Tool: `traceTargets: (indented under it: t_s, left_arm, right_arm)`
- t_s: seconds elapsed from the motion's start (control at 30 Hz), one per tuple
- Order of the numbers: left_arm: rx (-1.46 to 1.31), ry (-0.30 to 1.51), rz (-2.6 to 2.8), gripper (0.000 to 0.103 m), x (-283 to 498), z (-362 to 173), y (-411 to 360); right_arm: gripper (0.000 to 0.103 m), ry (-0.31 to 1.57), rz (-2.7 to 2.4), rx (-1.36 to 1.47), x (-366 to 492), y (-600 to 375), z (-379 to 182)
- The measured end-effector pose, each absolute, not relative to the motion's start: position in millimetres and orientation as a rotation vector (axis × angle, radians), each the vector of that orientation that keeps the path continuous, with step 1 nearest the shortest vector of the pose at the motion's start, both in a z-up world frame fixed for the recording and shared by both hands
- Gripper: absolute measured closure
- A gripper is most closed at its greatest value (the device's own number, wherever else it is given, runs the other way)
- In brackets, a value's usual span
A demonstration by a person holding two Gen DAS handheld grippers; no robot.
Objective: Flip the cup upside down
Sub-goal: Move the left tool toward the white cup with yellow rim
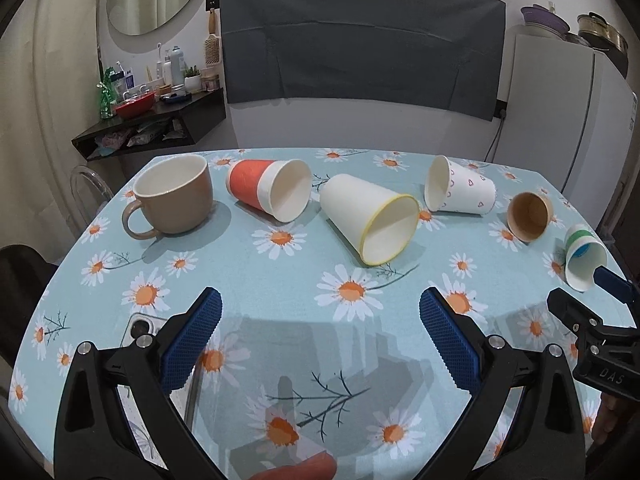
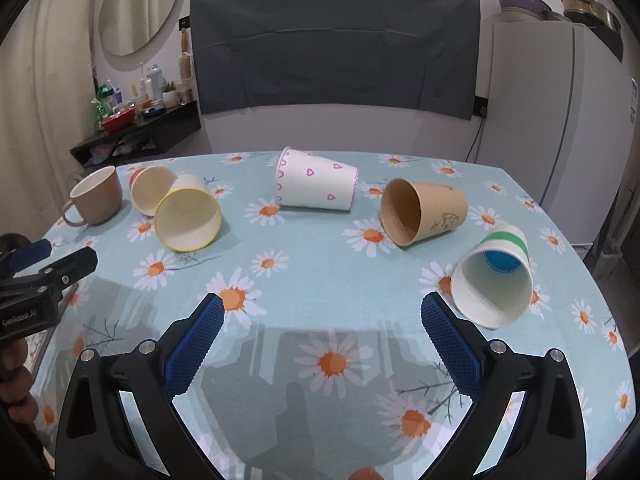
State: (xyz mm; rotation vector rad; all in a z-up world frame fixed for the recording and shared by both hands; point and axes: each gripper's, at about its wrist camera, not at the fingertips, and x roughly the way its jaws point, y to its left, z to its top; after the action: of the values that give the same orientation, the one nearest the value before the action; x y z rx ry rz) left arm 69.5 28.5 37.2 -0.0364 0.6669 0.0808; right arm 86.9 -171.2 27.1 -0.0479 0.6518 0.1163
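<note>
A tan mug [image 1: 172, 194] [image 2: 98, 196] stands upright at the far left of the table. Several paper cups lie on their sides: an orange one [image 1: 268, 190] [image 2: 150, 194], a yellow-rimmed one [image 1: 370, 220] [image 2: 188, 218], a heart-print one [image 1: 460, 192] [image 2: 316, 186], a brown one [image 1: 530, 216] [image 2: 424, 212] and a green-striped one [image 1: 584, 256] [image 2: 494, 276]. My left gripper [image 1: 320, 320] is open and empty above the near table. My right gripper [image 2: 320, 320] is open and empty, its right finger close to the green-striped cup.
The table wears a light blue daisy cloth [image 1: 320, 280] [image 2: 320, 264]. A phone [image 1: 144, 328] lies near the left gripper. A clear chair [image 1: 86, 188] stands at the left, a dark shelf [image 1: 152, 124] behind it, a white fridge [image 2: 560, 128] at the right.
</note>
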Motion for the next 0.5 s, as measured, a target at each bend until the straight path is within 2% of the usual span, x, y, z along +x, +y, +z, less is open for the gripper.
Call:
traceTargets:
  t_s: [0.5]
  left_arm:
    - [0.003,0.764,0.055,0.006,147,47,24]
  right_arm:
    - [0.008,0.692,0.135,-0.115,163,-156,43]
